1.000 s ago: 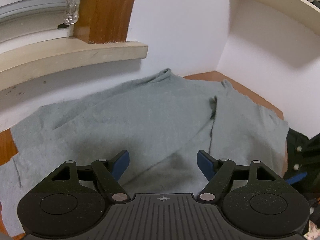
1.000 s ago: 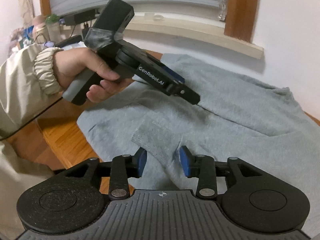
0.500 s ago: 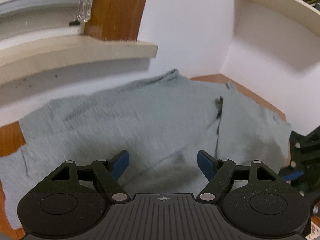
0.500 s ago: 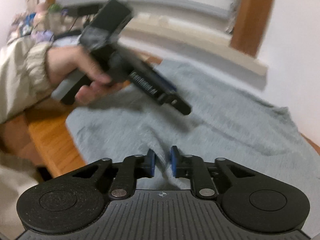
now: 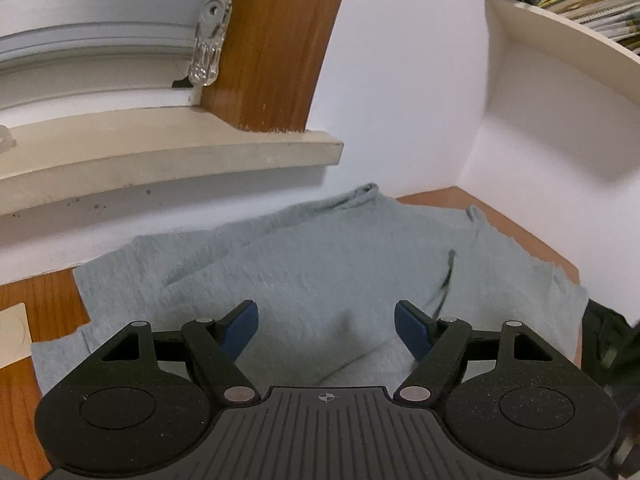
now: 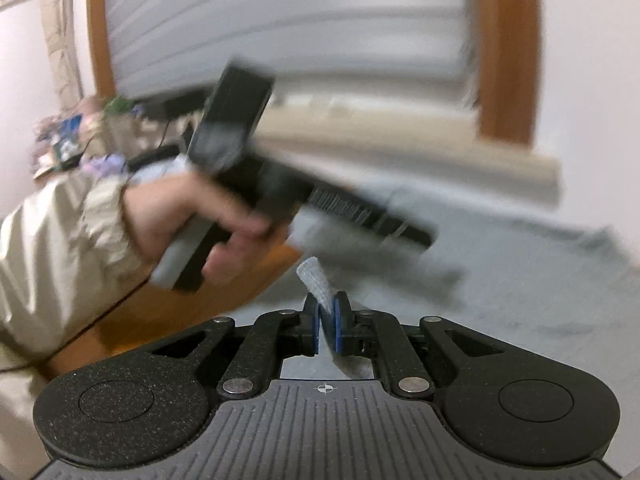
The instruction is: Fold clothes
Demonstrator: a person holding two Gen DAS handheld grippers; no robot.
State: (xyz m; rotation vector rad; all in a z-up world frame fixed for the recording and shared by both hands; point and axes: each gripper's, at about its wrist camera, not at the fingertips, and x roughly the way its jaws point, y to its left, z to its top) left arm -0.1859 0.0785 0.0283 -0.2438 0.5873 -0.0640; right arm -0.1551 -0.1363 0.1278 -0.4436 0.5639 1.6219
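Observation:
A grey sweater lies spread over a wooden table, its neckline toward the wall. My left gripper hovers open above the sweater's middle, nothing between its blue pads. In the right wrist view my right gripper is shut on the sweater's ribbed cuff, which sticks up between the pads. The rest of the sweater lies blurred beyond. The left gripper appears there too, held in a hand with a beige sleeve, motion-blurred over the cloth.
A window sill and wooden frame run behind the table. A white shelf unit with books closes the right side. Bare table wood shows at left. Clutter sits far left.
My right gripper closed from open onto the sleeve cuff and lifted it. The left gripper rose and tilted up, staying open; both views shifted toward the window.

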